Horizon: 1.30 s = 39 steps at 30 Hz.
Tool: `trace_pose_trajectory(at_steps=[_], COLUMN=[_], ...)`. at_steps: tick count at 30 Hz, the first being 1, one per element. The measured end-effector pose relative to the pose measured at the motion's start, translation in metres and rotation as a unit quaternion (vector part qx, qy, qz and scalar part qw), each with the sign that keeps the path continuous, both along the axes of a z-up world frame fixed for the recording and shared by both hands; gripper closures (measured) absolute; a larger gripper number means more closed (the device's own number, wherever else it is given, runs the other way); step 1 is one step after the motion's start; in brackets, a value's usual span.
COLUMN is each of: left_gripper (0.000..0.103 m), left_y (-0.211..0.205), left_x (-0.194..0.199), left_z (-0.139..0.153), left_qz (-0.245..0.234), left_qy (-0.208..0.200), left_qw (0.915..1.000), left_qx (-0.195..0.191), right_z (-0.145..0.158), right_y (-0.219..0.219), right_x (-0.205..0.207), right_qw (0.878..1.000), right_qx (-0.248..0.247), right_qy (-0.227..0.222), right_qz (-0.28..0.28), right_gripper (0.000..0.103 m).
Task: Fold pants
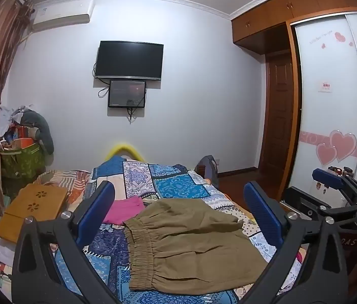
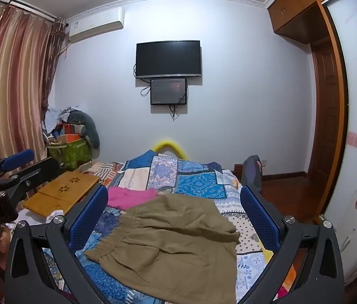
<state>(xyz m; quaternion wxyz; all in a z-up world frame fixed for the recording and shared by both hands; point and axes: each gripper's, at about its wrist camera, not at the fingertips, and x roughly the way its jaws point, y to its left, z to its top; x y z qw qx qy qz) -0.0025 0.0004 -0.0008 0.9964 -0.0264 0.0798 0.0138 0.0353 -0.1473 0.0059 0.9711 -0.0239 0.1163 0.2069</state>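
The brown pants (image 1: 191,243) lie on the bed (image 1: 176,185), on top of a blue patchwork blanket (image 1: 138,177). The stretchy waist band (image 1: 140,250) is on the left side and the legs go off to the right. The pants look bunched and partly doubled over, with a loose flap on top. They are flat on the blanket and nothing holds them.

The left tongs (image 1: 181,217) hang above the pants with the two blue pads wide apart. One left pad (image 1: 95,212) is over the left side of the bed and the other is over the right side. They hold nothing and do not touch the cloth.

The right tongs (image 2: 176,217) are also wide apart and hold nothing. They hang above the pants (image 2: 176,250) too, and one blue pad (image 2: 87,217) shows on the left. In the left camera view the right tongs (image 1: 330,179) stick in from the right edge.

A pink cloth (image 1: 125,209) lies just behind the pants, next to the waist band. A small wooden table (image 1: 34,207) sits on the left part of the bed. A black TV (image 1: 129,60) hangs on the wall far behind, with a smaller screen (image 1: 127,93) right under it. Striped curtains (image 2: 8,81) hang on the left and a white closet door with pink hearts (image 1: 335,147) is on the right
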Motion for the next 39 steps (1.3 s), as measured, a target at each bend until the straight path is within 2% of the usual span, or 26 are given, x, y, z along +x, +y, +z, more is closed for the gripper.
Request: trace_pose_trajectory(at_steps=[5, 8, 39], left_gripper=[0.0, 0.0, 0.0], left_y=[0.007, -0.001, -0.003], left_x=[0.013, 0.005, 0.005], left_z=[-0.003, -0.006, -0.001], left_qz=[-0.006, -0.004, -0.007], left_qy=[0.021, 0.008, 0.009], left_qw=[0.9997, 0.9999, 0.9999], left_qx=[-0.011, 0.006, 0.011], right_z=[0.0, 0.0, -0.006], right_y=[0.0, 0.001, -0.003], right_x=[0.001, 0.002, 0.003], right_qw=[1.0, 1.0, 1.0], right_qx=[0.001, 0.001, 0.004], right_qy=[0.002, 0.003, 0.0], right_qz=[0.0, -0.001, -0.003], right_gripper=[0.0, 0.0, 0.0])
